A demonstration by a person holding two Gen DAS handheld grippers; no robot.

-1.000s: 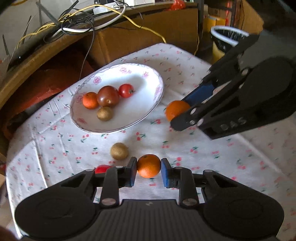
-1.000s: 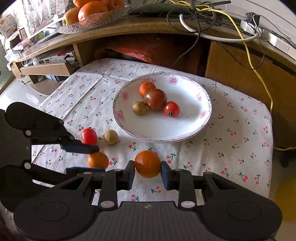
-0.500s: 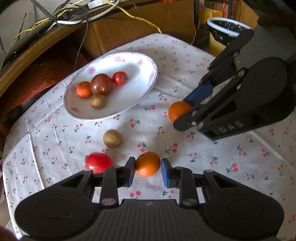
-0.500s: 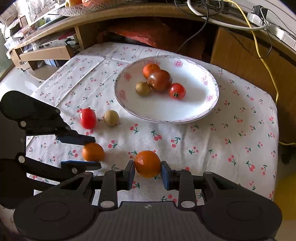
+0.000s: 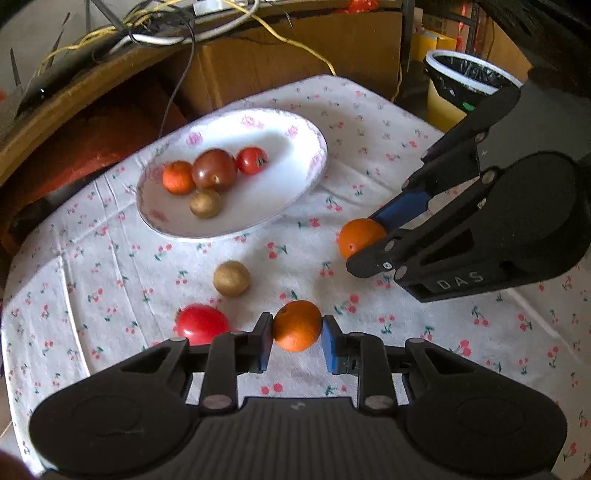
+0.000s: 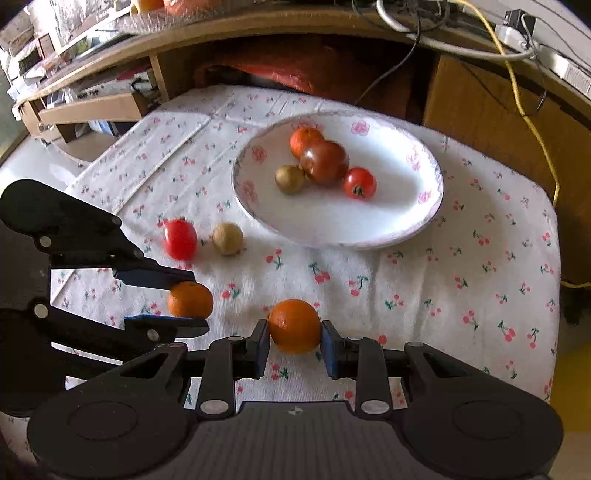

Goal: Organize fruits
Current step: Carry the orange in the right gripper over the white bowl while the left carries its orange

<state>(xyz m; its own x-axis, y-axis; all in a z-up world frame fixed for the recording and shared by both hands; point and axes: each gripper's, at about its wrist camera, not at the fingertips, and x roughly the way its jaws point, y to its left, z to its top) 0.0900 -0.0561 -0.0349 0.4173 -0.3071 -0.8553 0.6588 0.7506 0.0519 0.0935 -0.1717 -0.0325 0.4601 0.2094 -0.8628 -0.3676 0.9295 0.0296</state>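
Observation:
My left gripper [image 5: 297, 332] is shut on a small orange [image 5: 297, 325] near the front of the cherry-print tablecloth. To its right, my right gripper [image 5: 364, 242] is shut on a second orange [image 5: 358, 236]; the right wrist view shows that orange [image 6: 294, 325] between the blue pads. There the left gripper [image 6: 197, 301] holds its orange [image 6: 190, 300] at the left. A white floral plate [image 5: 303, 192] behind holds a small orange, a dark tomato, a red tomato and a brown fruit. A loose red tomato [image 5: 201, 323] and brown fruit [image 5: 231, 277] lie on the cloth.
A wooden shelf with cables [image 5: 155, 33] and a cardboard box [image 5: 295, 62] stand behind the table. A bin with a black liner [image 5: 465, 74] sits off the table's far right corner. The cloth drops away at the table's right edge [image 6: 554, 258].
Both grippers have drawn back and up with their oranges still held. The plate now looks farther off, and the red tomato has come fully into the left wrist view.

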